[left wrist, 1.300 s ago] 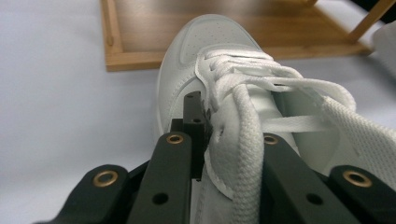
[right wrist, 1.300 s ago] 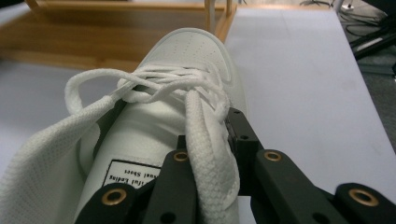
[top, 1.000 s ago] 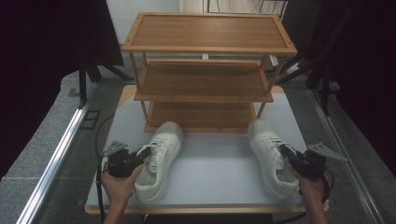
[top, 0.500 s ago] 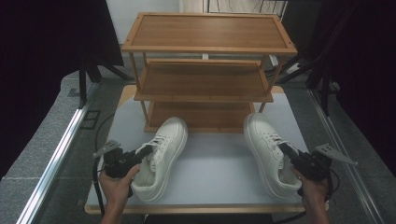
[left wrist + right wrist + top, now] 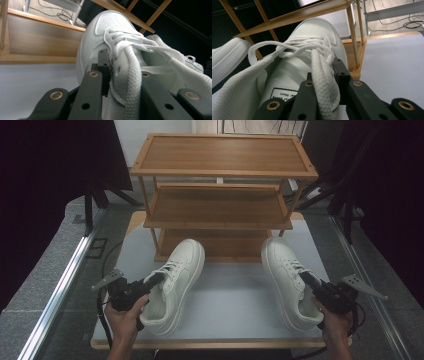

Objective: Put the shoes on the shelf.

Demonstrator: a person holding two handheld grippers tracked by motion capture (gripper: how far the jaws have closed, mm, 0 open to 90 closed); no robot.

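Note:
Two white lace-up sneakers are on the pale table in front of a wooden shoe rack [image 5: 220, 205]. The left sneaker [image 5: 177, 280] [image 5: 110, 25] points its toe at the rack's lowest shelf. My left gripper [image 5: 154, 281] [image 5: 117, 68] is shut on its side wall beside the laces, one jaw outside and one inside. The right sneaker [image 5: 287, 277] [image 5: 317, 32] also has its toe near the lowest shelf. My right gripper [image 5: 306, 279] [image 5: 324, 73] is shut on that shoe's collar by the laces. The left sneaker [image 5: 227, 57] appears at the left of the right gripper view.
The rack has three slatted shelves, all bare; its lowest shelf [image 5: 220, 245] is level with the table [image 5: 235, 305]. The rack's legs [image 5: 354, 37] stand close to the right sneaker's toe. Grey floor and a metal rail [image 5: 60, 285] lie left of the table.
Both sneakers have been carried forward toward the rack's lowest shelf, the right one also slightly leftward. Both grippers have kept their hold.

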